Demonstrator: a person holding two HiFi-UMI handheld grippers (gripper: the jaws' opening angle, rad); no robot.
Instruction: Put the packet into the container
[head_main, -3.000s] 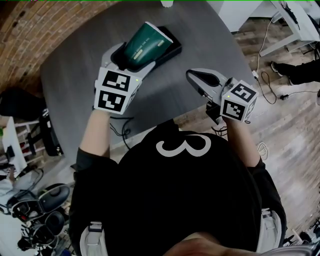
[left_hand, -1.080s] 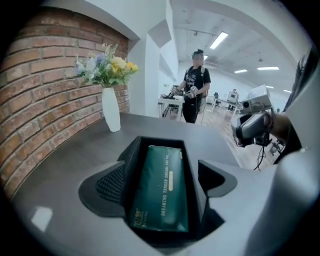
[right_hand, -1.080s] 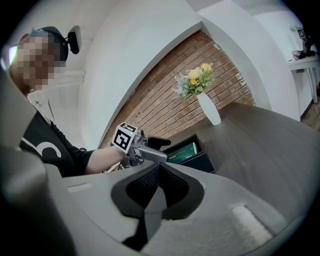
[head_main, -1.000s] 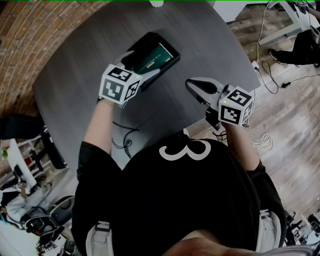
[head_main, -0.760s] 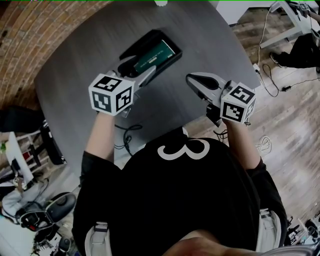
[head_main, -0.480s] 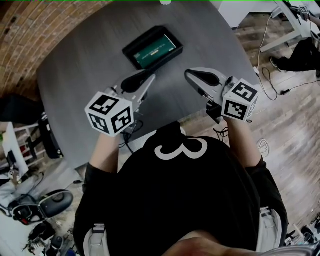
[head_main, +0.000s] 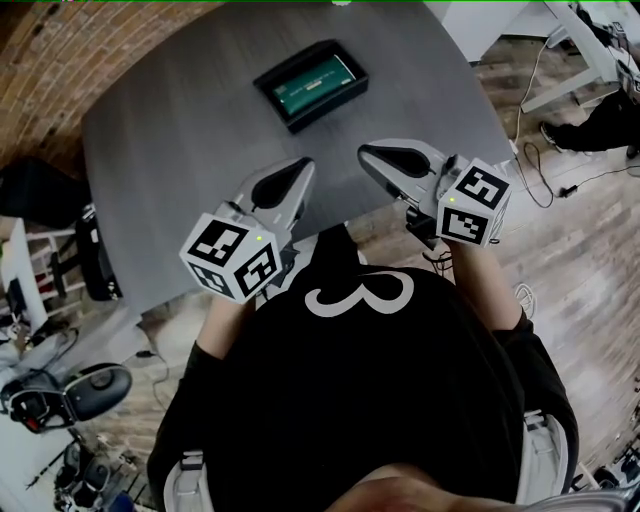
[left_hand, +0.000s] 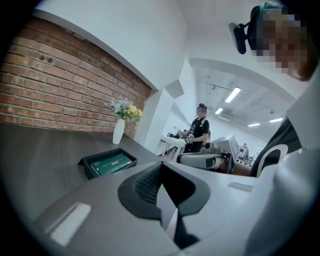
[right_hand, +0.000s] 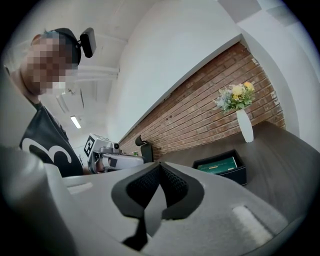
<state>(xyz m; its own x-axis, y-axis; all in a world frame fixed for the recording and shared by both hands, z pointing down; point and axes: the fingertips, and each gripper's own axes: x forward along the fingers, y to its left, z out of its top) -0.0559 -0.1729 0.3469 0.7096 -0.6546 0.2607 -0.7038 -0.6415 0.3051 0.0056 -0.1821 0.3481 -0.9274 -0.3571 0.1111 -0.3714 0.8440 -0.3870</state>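
The left gripper (left_hand: 160, 186) has just been closing: its fingers now meet tip to tip, with nothing between them. A second ago they stood wide over the container; since then the hand has drawn back toward the person's chest and risen. The right gripper (right_hand: 159, 175) also has its fingers together and empty, and it hovers just beside the left, a little ahead of it.

Ahead of both sets of fingertips, and well apart from them, the green packet (head_main: 315, 82) lies flat inside the black container (head_main: 325, 108) on the grey table (head_main: 180, 150). Neither gripper touches it. I judge the task done: the packet has been let go in its place and the hands are pulling clear.

Beyond the container, from the left fingers' side, a white vase (left_hand: 118, 131) of flowers stands by the brick wall; the head view cuts it off at the top edge. The print on the packet is too small to read. The table's near edge is hidden under the person's shirt and the grippers' marker cubes.
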